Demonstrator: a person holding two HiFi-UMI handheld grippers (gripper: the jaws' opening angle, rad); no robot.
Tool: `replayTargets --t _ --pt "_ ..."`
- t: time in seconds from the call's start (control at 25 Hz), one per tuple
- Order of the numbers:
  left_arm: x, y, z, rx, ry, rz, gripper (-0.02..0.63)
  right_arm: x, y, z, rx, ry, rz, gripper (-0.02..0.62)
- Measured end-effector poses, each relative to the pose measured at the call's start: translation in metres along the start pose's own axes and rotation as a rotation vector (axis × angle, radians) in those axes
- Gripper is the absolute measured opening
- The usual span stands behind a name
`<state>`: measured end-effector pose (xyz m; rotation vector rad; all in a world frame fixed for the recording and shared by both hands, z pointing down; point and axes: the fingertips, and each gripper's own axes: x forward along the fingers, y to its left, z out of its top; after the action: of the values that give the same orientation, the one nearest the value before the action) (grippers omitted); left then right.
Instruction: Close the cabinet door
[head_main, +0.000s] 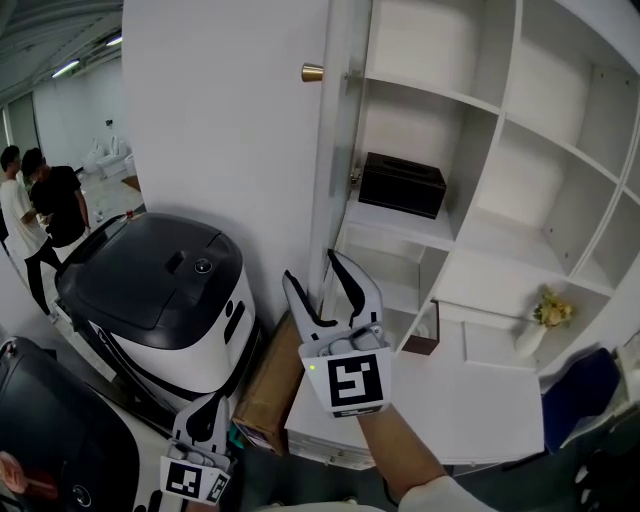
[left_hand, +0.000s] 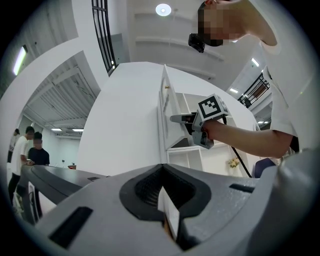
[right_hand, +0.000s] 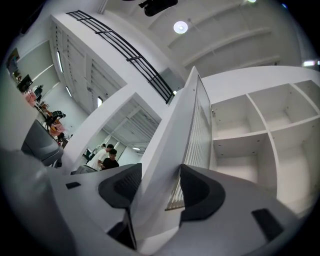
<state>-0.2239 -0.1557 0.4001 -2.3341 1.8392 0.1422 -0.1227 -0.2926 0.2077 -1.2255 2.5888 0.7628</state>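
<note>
Head view: I see the cabinet door (head_main: 225, 120) standing open, with a brass knob (head_main: 313, 72) high on its free edge. My right gripper (head_main: 310, 265) hides the lower part of that edge. My left gripper (head_main: 207, 405) sits low and left of the door, cut off by the frame. White shelves (head_main: 470, 240) right of the door hold a black box (head_main: 401, 184).

Left gripper view: its jaws are closed together on nothing.

Right gripper view: both pads clasp the door's edge. Two people (right_hand: 105, 157) stand well left of the door, small and dim.
</note>
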Motion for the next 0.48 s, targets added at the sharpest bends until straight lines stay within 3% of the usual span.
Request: replayTargets --t 0.28,0.48 --pt "0.018 -0.024 -0.002 -0.002 0.006 -0.057 0.005 -0.026 -0.027 -0.002 0.001 0.000 0.029 0.218" --pt "0.031 -0.045 -0.002 0.000 0.006 -0.102 0.005 -0.042 -0.047 -0.005 0.012 0.001 0.000 0.187"
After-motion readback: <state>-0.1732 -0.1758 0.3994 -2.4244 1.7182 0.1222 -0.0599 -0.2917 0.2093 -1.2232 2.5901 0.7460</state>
